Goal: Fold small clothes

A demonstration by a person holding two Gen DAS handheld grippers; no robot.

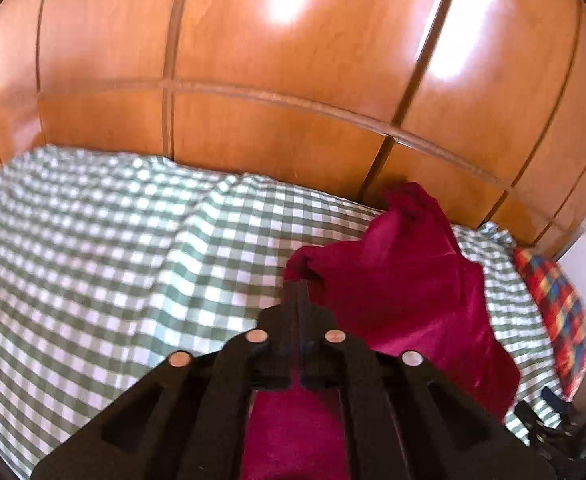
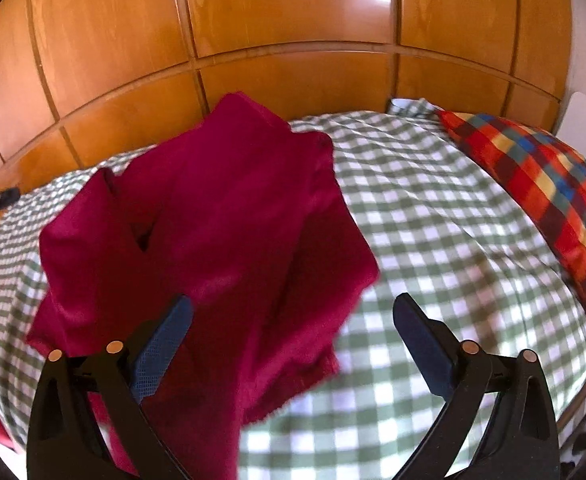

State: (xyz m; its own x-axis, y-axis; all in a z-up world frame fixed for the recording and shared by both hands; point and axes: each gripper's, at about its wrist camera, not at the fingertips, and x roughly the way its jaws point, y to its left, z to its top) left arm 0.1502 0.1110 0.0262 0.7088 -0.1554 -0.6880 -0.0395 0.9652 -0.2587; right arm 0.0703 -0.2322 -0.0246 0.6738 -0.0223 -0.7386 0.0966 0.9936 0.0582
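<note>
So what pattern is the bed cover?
Green-and-white gingham check on the bed cover, clearest in the right wrist view.

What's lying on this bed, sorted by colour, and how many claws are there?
Crimson garment: 1
Red, yellow and blue checked pillow: 1
Green-and-white gingham bedspread: 1
Black claws: 2, left claw pinching the garment, right claw open
Total: 5

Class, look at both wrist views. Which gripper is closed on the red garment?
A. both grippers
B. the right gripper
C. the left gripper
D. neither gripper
C: the left gripper has its jaws pinched together on an edge of the red garment, while the right gripper stands wide open above it.
</note>
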